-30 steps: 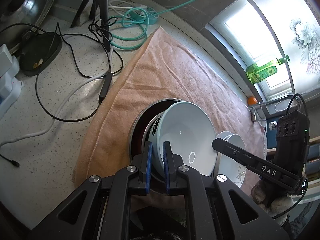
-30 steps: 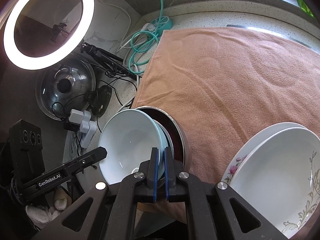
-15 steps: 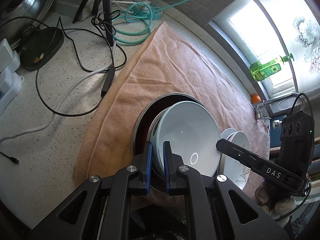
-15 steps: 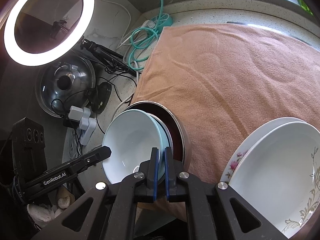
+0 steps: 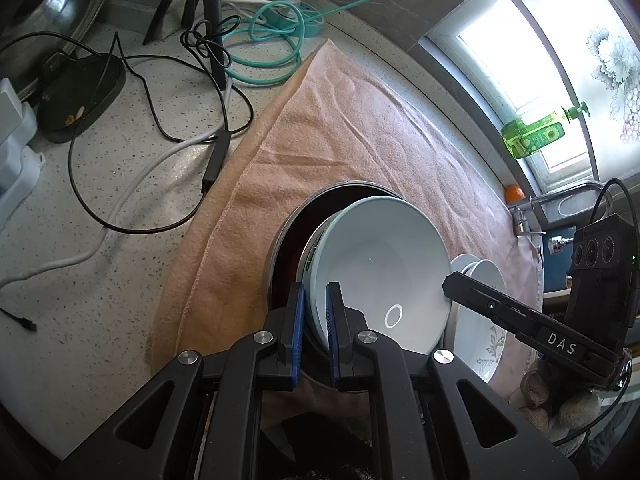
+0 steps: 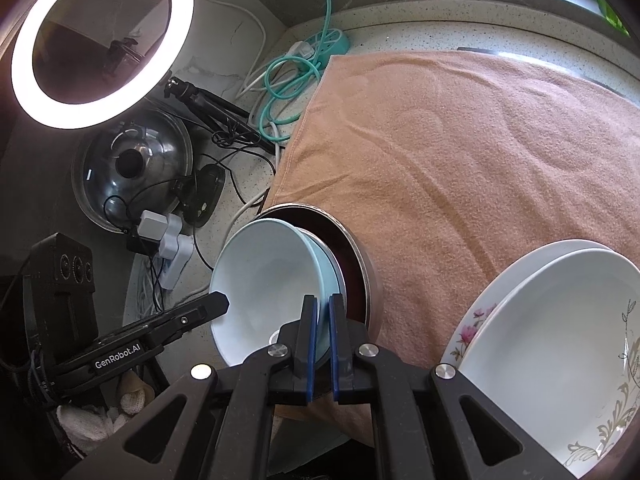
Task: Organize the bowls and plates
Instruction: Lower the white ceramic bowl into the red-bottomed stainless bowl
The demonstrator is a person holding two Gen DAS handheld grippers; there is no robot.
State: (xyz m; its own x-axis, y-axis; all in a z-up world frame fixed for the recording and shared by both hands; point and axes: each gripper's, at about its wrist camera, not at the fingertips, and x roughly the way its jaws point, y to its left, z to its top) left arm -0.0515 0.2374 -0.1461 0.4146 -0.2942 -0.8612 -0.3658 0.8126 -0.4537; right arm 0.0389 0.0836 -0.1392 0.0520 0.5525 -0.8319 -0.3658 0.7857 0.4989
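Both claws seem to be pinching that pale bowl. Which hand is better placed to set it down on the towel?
Probably the right gripper. Both it and the left gripper are clamped on the pale bowl, but most of the bare towel lies ahead of the right.

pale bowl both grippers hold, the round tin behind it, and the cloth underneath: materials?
Pale bowl: likely glazed ceramic, glossy with a ring-light reflection. Round tin: apparently metal, brushed grey wall, dark red inside. Cloth: terry-like fabric, matte peach, nappy and creased.

Two tongs (image 5: 315,304), three nested bowls (image 6: 264,280), two floral plates (image 6: 560,340), one towel (image 6: 480,152).
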